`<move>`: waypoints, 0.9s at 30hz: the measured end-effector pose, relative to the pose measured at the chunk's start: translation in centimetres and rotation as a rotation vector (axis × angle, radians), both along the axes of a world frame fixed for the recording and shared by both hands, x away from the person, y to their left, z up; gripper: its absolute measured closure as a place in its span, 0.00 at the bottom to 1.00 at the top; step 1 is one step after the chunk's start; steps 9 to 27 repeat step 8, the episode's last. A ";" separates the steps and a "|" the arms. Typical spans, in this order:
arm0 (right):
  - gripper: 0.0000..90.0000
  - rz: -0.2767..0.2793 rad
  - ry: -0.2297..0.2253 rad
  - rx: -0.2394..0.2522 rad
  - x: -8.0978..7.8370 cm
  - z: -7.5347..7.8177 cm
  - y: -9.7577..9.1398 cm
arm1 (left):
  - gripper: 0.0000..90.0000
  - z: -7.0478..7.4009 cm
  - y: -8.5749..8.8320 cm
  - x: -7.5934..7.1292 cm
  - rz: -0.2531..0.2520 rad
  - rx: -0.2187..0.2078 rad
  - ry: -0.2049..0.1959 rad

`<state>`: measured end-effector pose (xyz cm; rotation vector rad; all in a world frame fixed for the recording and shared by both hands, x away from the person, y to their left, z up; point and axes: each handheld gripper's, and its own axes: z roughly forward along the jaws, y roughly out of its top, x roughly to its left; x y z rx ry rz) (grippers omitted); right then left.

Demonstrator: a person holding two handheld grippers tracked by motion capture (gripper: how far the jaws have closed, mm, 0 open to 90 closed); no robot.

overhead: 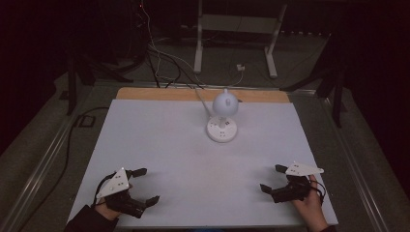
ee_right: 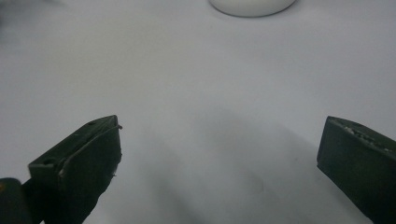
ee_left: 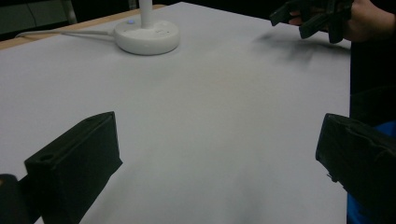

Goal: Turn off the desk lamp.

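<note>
A white desk lamp [overhead: 223, 118] with a round base and a globe head stands at the back middle of the white table [overhead: 159, 140]. Its base [ee_left: 147, 36] shows far ahead in the left gripper view, and the base's near edge [ee_right: 252, 6] sits at the top of the right gripper view. My left gripper [overhead: 146, 185] rests open near the front left corner, jaws wide apart with nothing between them [ee_left: 217, 158]. My right gripper [overhead: 273, 178] is open near the front right, empty too [ee_right: 219, 163]. The right gripper [ee_left: 313, 18] also appears far off in the left gripper view.
The lamp's white cable [overhead: 200, 99] runs off the table's back edge to the floor. A wooden strip [overhead: 159, 93] borders the table's far side. Behind it stand a white frame's legs [overhead: 198, 43] and dark cables [overhead: 159, 63] on the floor.
</note>
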<state>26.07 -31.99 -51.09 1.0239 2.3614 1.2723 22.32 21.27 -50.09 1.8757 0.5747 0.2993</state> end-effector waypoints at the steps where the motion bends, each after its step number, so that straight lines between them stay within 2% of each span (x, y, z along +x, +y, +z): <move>1: 0.00 0.003 0.000 -0.007 0.1 -0.1 0.1 | 0.00 0.0 0.0 0.0 0.000 0.002 -0.001; 8: 0.00 0.024 0.018 -0.034 0.3 -0.5 0.7 | 0.00 0.0 0.0 0.0 -0.001 0.004 -0.003; 27: 0.00 0.024 0.018 -0.034 0.3 -0.5 0.7 | 0.00 0.0 0.0 0.0 -0.001 0.004 -0.003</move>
